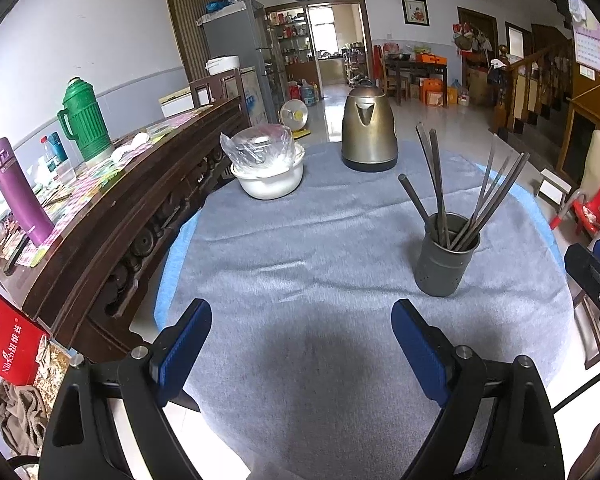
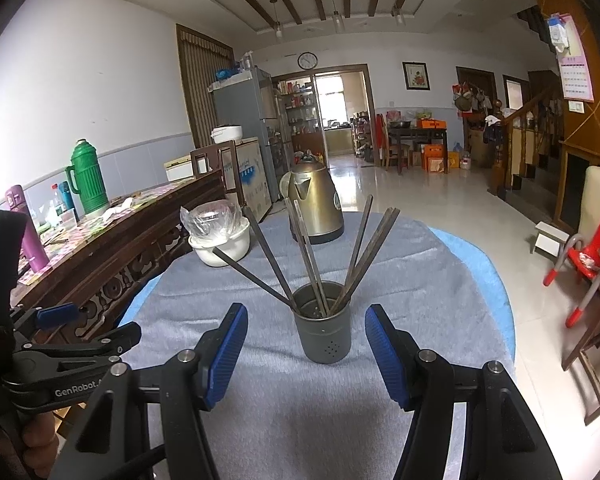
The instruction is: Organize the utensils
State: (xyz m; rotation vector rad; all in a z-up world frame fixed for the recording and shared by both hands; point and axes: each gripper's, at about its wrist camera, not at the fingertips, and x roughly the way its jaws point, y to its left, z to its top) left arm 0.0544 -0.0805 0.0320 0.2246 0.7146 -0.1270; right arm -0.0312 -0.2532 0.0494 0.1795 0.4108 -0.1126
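A grey perforated utensil cup (image 1: 446,256) (image 2: 323,328) stands on the grey cloth of the round table. Several dark chopsticks (image 1: 484,196) (image 2: 304,248) lean out of it in a fan. My left gripper (image 1: 302,314) hovers over bare cloth to the left of the cup, open, nothing between its blue pads. My right gripper (image 2: 306,320) sits just in front of the cup, open, its pads either side of the cup's near face and not touching it. In the right wrist view the left gripper (image 2: 60,316) shows at the left edge, held by a hand.
A brass-coloured kettle (image 1: 368,128) (image 2: 314,204) and a white bowl (image 1: 270,178) (image 2: 220,246) with a plastic-wrapped lid stand at the table's far side. A dark wooden sideboard (image 1: 112,236) with a green flask (image 1: 82,118) and purple bottle (image 1: 18,192) runs along the left. A red child's chair (image 2: 588,256) stands right.
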